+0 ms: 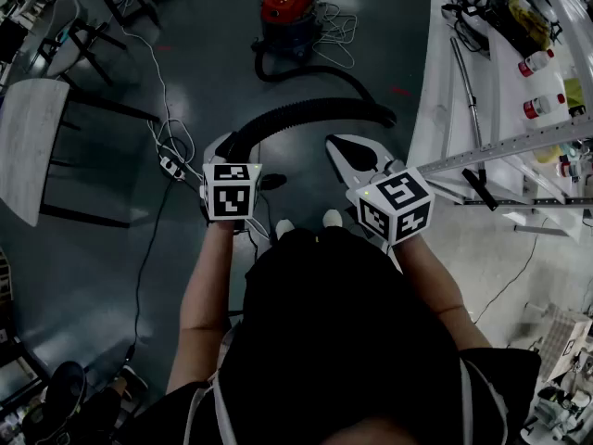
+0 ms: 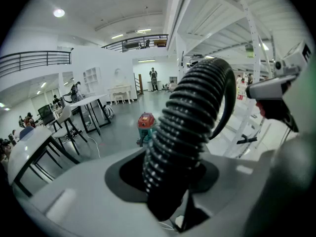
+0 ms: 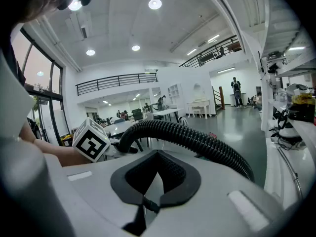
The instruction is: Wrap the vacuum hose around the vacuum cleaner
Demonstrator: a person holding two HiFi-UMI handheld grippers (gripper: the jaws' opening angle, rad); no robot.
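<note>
The vacuum cleaner point(image 1: 289, 7), with a red top and dark body, stands on the floor far ahead; in the left gripper view it point(image 2: 146, 125) shows small behind the hose. Its black ribbed hose point(image 1: 315, 111) runs from the cleaner's base to the right, then arches back left into my left gripper point(image 1: 225, 145). That gripper point(image 2: 170, 181) is shut on the hose point(image 2: 192, 112), which rises from between the pads and curves off right. My right gripper point(image 1: 341, 144) hangs beside it, apart from the hose. Its jaws point(image 3: 157, 162) are shut with nothing between them. The hose point(image 3: 197, 139) arcs just beyond them.
A white cable point(image 1: 338, 26) lies looped by the cleaner. A power strip point(image 1: 171, 165) with cords sits on the floor to the left. A table point(image 1: 32, 146) and chairs stand at left. A white workbench point(image 1: 445, 109) with bottles and a metal rail point(image 1: 519, 146) lines the right.
</note>
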